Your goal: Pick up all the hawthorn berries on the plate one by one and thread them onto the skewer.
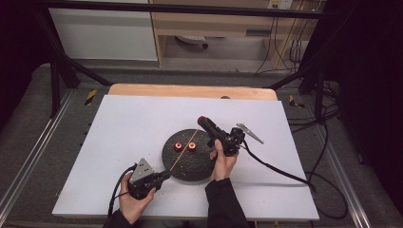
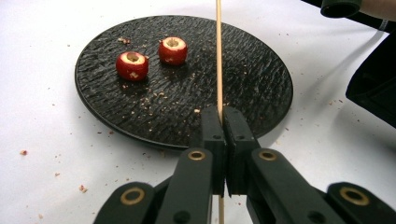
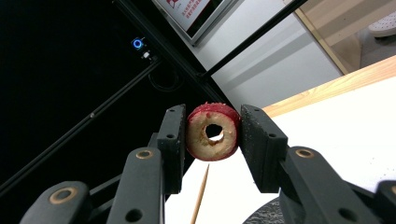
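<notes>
A thin wooden skewer (image 2: 218, 56) runs over the black round plate (image 1: 203, 166), and my left gripper (image 2: 223, 116) is shut on its near end. In the high view the skewer (image 1: 184, 149) slants up from the left gripper (image 1: 164, 176) toward the right gripper's tip (image 1: 202, 119). Two cored red fruit pieces (image 2: 132, 65) (image 2: 173, 50) rest on the plate (image 2: 247, 60). My right gripper (image 3: 210, 133) is shut on a third red fruit ring (image 3: 212, 132) with a hole through its middle, held in the air; the skewer's pointed tip (image 3: 201, 191) shows just below it.
The plate sits mid-table on a white sheet (image 1: 128, 123) strewn with crumbs. A wooden board edge (image 1: 190, 90) runs along the back. The right gripper's cable (image 1: 280, 172) trails across the table's right side. Black frame bars (image 1: 62, 57) stand behind.
</notes>
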